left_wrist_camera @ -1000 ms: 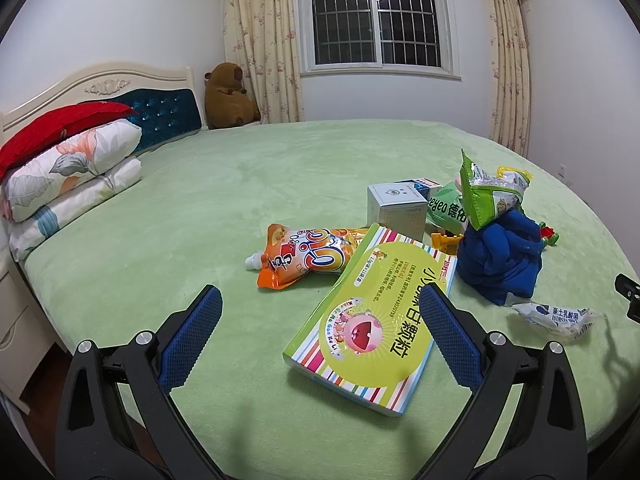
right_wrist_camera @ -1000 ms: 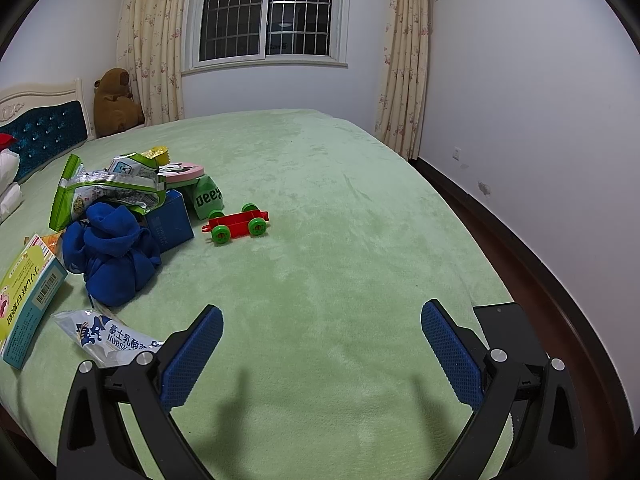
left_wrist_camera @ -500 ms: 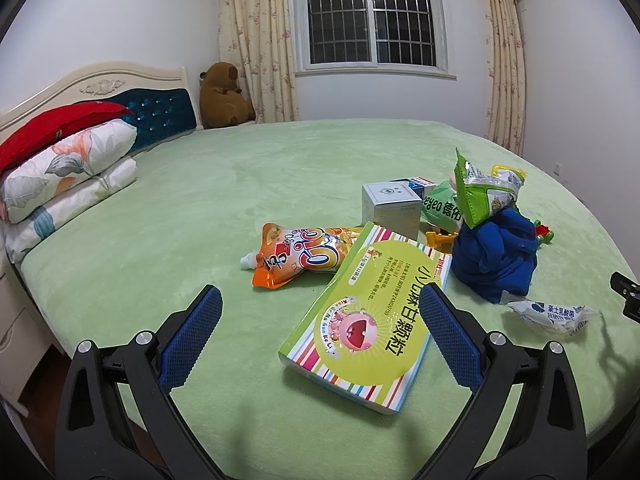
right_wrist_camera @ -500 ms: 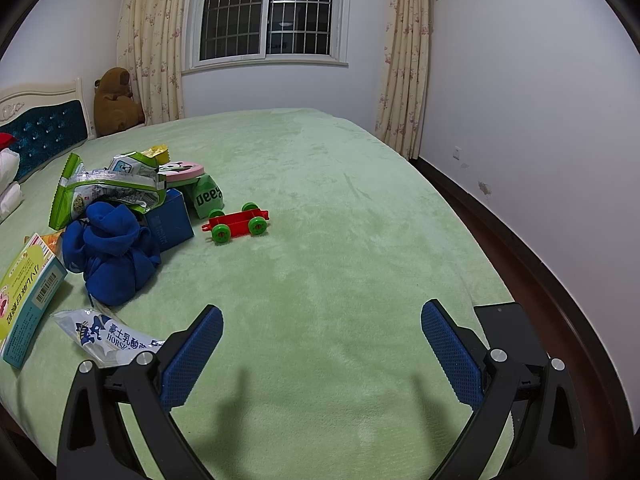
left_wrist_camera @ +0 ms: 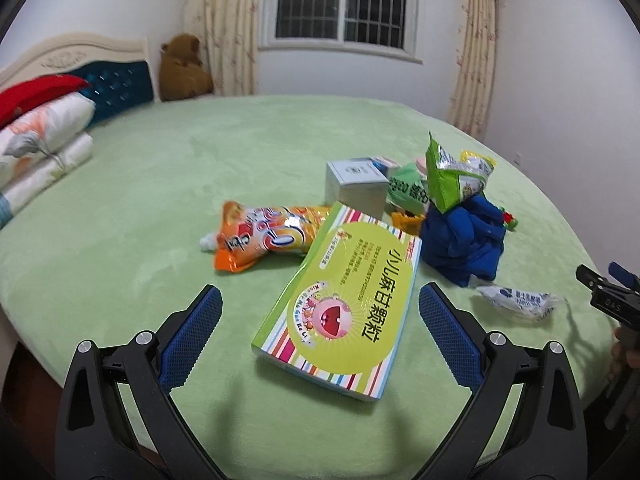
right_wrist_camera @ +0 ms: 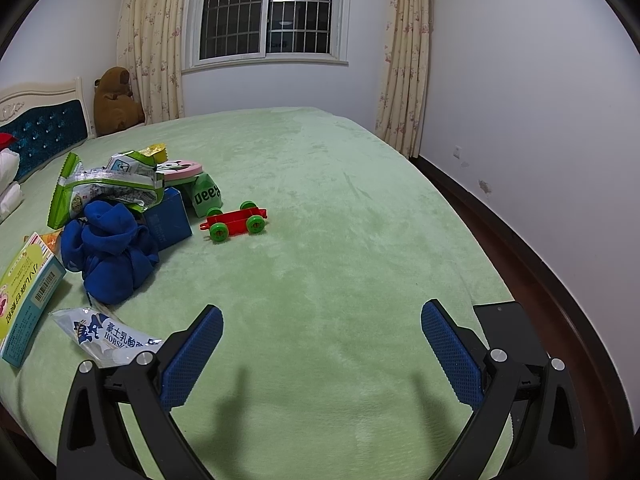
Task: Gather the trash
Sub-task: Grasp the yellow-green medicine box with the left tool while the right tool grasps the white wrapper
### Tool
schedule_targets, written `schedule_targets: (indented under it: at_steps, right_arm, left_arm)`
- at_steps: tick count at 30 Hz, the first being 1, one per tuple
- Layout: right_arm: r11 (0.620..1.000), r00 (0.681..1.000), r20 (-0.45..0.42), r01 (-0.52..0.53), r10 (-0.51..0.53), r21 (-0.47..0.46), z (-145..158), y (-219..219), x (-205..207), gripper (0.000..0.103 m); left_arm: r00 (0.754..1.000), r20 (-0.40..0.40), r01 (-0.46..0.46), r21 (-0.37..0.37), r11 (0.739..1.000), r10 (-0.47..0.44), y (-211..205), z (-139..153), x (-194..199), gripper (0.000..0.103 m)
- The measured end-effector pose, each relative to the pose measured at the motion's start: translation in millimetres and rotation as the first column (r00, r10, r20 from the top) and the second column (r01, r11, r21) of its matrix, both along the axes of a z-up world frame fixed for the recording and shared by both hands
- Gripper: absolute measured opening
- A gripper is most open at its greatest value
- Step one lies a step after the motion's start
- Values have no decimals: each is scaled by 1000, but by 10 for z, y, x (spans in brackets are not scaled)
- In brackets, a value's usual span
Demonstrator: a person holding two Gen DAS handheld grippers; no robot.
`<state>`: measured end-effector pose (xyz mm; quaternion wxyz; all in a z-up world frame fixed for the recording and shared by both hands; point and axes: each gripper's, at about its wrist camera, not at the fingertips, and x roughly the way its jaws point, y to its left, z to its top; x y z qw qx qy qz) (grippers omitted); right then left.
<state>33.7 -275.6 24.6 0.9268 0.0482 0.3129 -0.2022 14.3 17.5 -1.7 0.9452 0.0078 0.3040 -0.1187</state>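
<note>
Litter lies on a green bed (left_wrist_camera: 160, 208). In the left wrist view a striped medicine box (left_wrist_camera: 344, 304) sits just ahead of my open left gripper (left_wrist_camera: 320, 308), between its blue pads. Behind the box are an orange snack pouch (left_wrist_camera: 264, 236), a grey carton (left_wrist_camera: 354, 186) and a green crisp bag (left_wrist_camera: 452, 180) on a blue cloth (left_wrist_camera: 464, 240). A white wrapper (left_wrist_camera: 516, 300) lies to the right. My right gripper (right_wrist_camera: 322, 320) is open over bare blanket; the white wrapper (right_wrist_camera: 100, 332) is by its left finger. The right gripper's tip (left_wrist_camera: 612, 296) shows at the left view's right edge.
A red toy cart with green wheels (right_wrist_camera: 236, 224), a green packet (right_wrist_camera: 208, 200) and a blue box (right_wrist_camera: 168, 224) lie mid-bed. Pillows (left_wrist_camera: 36, 148) and a headboard stand at the left, a brown teddy (left_wrist_camera: 182, 68) in the corner. A dark object (right_wrist_camera: 508, 328) rests by the bed's right edge.
The left gripper has come a little closer to the striped box, and the view has shifted slightly right. The right gripper has hardly moved.
</note>
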Motion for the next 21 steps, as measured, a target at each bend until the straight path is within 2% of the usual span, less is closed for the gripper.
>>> schedule_targets:
  at_steps: [4, 6, 9, 11, 14, 17, 21]
  right_arm:
    - [1000, 1000, 0, -3, 3, 13, -25, -26, -9, 98]
    - [1000, 1000, 1, -5, 5, 19, -17, -41, -9, 98]
    - [1000, 1000, 5, -8, 8, 26, 2, -62, -5, 98]
    - [1000, 1000, 12, -8, 8, 24, 17, -59, -27, 98]
    - [1000, 1000, 17, -6, 6, 24, 32, -78, -54, 98]
    - [999, 1000, 21, 0, 0, 34, 44, -121, -72, 98]
    - [999, 1000, 24, 3, -4, 52, 51, -161, -87, 98]
  left_arm:
    - [989, -70, 130, 32, 991, -128, -13, -62, 102, 96]
    - [971, -112, 221, 60, 973, -213, -54, -104, 143, 96]
    - [954, -112, 291, 142, 946, -277, -142, -148, 167, 96]
    - [938, -126, 342, 168, 925, -324, -187, -191, 212, 96]
    - [905, -186, 414, 164, 896, -384, -228, -269, 326, 96]
    - [882, -217, 453, 149, 879, -418, -221, -308, 397, 96]
    - [866, -274, 459, 99, 883, -419, -199, -386, 568, 96]
